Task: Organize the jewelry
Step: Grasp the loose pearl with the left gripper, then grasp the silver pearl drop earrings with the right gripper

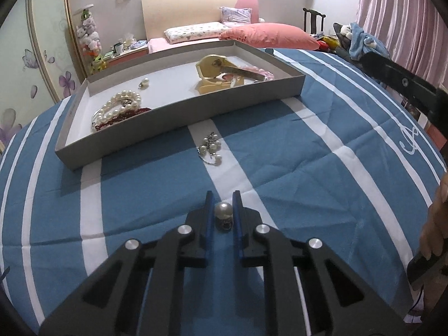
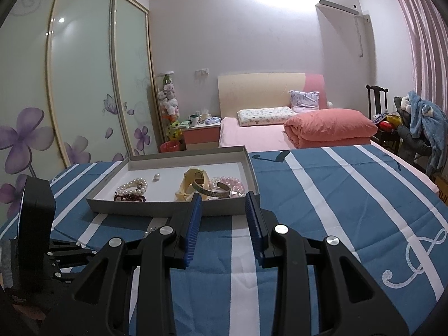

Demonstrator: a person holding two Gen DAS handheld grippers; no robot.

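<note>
Left wrist view: left gripper [image 1: 223, 202] clamped on a pearl piece [image 1: 223, 211] above the striped bedspread [image 1: 308, 168]; a pearl cluster [image 1: 210, 147] lies loose just before the gray tray [image 1: 179, 112]. Tray already holds pearl bracelets [image 1: 123, 106], a cream bangle [image 1: 215, 64] and pink beads [image 1: 259, 71]. Right gripper [image 2: 223, 205] stands apart, empty. Judged mostly done: two pieces left. No legible writing.

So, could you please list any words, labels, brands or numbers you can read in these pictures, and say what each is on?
No readable text anywhere.
Bedspread: only an embroidered treble clef, a sign, no words.
Tray side wall: faint marks, too blurred to read.
Metal bangle: engraved pattern, too small to read.
</note>
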